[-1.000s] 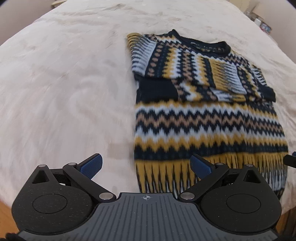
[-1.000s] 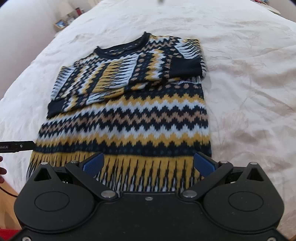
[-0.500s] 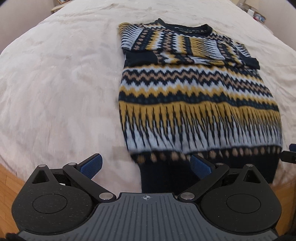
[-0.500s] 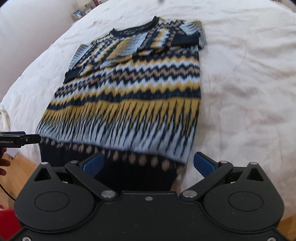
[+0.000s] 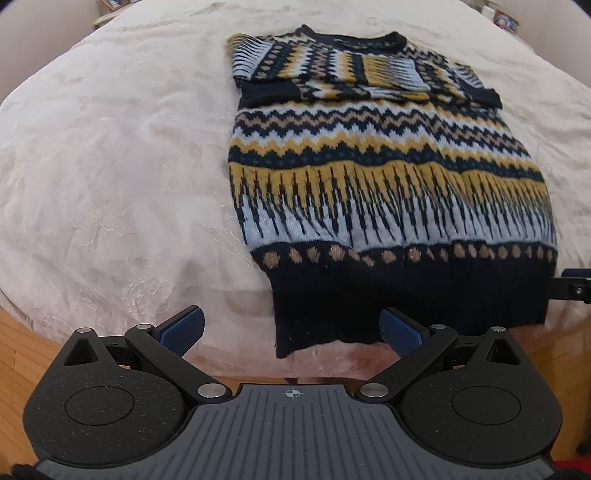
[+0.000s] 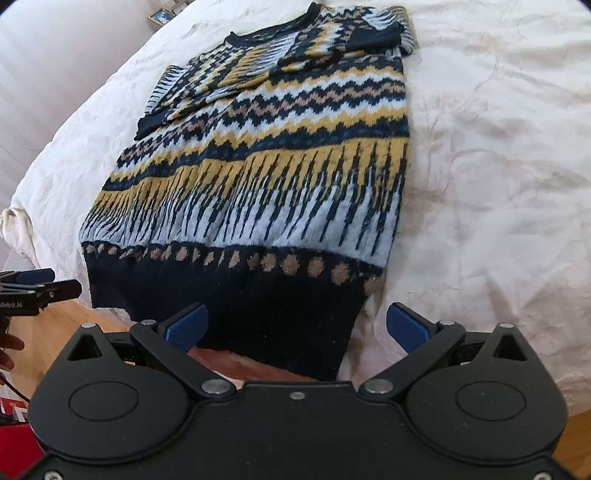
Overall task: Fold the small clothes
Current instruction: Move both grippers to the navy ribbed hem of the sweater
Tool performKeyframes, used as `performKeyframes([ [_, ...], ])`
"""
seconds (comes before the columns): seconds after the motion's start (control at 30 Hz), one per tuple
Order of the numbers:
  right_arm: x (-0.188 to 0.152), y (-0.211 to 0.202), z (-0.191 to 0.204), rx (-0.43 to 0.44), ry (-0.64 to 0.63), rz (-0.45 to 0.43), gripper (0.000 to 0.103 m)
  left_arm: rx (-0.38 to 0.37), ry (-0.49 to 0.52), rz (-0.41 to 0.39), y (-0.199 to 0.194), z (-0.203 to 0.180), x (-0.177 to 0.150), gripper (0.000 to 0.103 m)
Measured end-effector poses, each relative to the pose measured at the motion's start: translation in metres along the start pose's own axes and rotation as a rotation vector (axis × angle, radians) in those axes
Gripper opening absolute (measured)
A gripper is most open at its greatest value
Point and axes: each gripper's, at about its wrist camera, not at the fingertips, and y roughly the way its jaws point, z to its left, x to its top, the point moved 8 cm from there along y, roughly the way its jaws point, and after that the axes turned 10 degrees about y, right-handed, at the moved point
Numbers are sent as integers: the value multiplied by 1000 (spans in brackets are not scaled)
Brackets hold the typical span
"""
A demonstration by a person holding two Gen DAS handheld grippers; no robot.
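A: Describe the garment.

B: The sweater (image 5: 388,177) lies flat on the white bedspread (image 5: 110,166), neckline at the far end. It is knitted in navy, mustard, tan and pale blue: zigzag bands above, spiked stripes below, then a row of tan dots over the navy ribbed hem (image 6: 240,314). Both sleeves are folded across the chest. The hem overhangs the near edge of the bedspread.

A: Gripper status?

B: The left gripper (image 5: 291,328) is spread wide, empty, facing the hem's left corner. The right gripper (image 6: 297,326) is equally wide, empty, with the hem's right corner between its blue pads (image 6: 186,326), not touching.

A: Surroundings?

B: Wooden floor (image 6: 55,332) shows beneath the hem. Framed pictures (image 6: 162,14) stand beyond the sweater's far end. Nothing lies on the sweater.
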Motion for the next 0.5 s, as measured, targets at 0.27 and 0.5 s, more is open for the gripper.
performKeyframes([
  [0.27,-8,11,3,17,11,41,103,-26,91,-6,12,-11,6,102],
  [0.5,-5,17,0,30,34,53,103,-52,112,-3,27,-15,14,101],
])
